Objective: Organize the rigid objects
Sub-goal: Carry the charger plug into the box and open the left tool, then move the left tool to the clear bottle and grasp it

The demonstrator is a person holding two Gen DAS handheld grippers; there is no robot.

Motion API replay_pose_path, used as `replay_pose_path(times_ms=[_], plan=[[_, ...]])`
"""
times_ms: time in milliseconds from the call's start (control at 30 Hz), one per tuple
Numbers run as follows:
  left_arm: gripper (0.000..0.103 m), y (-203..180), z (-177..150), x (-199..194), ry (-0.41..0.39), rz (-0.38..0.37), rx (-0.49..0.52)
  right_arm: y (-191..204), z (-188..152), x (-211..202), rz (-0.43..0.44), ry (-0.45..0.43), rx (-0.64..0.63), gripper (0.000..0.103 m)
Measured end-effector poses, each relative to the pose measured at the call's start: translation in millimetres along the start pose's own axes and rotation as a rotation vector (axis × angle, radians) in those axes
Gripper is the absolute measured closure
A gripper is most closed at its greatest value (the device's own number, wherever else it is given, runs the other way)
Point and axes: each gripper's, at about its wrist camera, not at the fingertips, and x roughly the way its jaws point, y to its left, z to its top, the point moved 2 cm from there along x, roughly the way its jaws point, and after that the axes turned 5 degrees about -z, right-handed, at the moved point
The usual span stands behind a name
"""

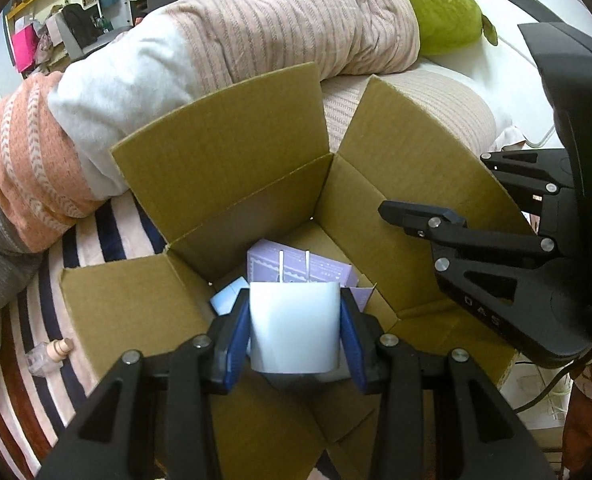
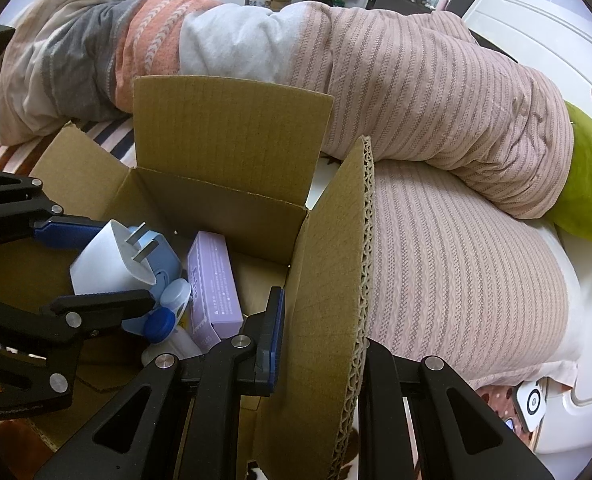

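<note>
My left gripper [image 1: 294, 330] is shut on a white plug charger [image 1: 294, 326], prongs pointing forward, held over the open cardboard box [image 1: 232, 152]. The charger also shows in the right wrist view [image 2: 110, 260] between the left gripper's fingers [image 2: 70, 230]. Inside the box lie a purple carton [image 2: 214, 280], a light blue item [image 2: 164, 264] and a small white bottle with a blue cap [image 2: 164, 326]. My right gripper [image 2: 315, 344] straddles the box's right flap [image 2: 335, 280], one blue pad inside and one finger outside; whether it pinches the flap is unclear.
The box sits on a striped blanket [image 1: 108, 236] on a bed. Rolled quilts [image 1: 256, 32] lie behind it, with a green cushion [image 1: 447, 12] at the far right. A small clear bottle with a wooden cap [image 1: 50, 354] lies left of the box. A phone [image 2: 531, 400] lies at the right.
</note>
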Motion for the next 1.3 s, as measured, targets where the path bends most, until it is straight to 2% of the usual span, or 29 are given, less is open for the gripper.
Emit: replay_pose_path(times_ms=[267,500,633,733,800,900,1000,1067,1200,1300], plan=[[0.065,2,1,2,0.009,-0.001,-0.009,0,0,0,0.0,0.001,0.0,0.092],[0.064,3,2,-16,-0.037,-0.013,-0.013,-1,0,1,0.001,0.005,0.003,0.092],[0.054,18,-1,-46,-0.114,-0.016,-0.035,-3,1,3,0.004,0.012,0.01,0.092],[0.045,43,-8,-77,-0.185,-0.006,-0.069,-2,2,4,0.003,0.014,0.009,0.092],[0.033,67,-17,-95,-0.231,0.043,-0.094,-1,3,4,0.0,0.016,0.007,0.092],[0.029,104,-32,-107,-0.256,0.127,-0.136,0,4,5,-0.002,0.019,0.006,0.092],[0.026,148,-54,-103,-0.245,0.217,-0.19,1,4,6,-0.004,0.021,0.005,0.092],[0.026,176,-69,-95,-0.222,0.25,-0.236,1,3,6,-0.004,0.022,0.005,0.092],[0.026,227,-98,-64,-0.161,0.291,-0.371,1,3,6,-0.004,0.024,0.005,0.092],[0.026,249,-116,-42,-0.136,0.305,-0.42,1,3,6,-0.003,0.025,0.005,0.092]])
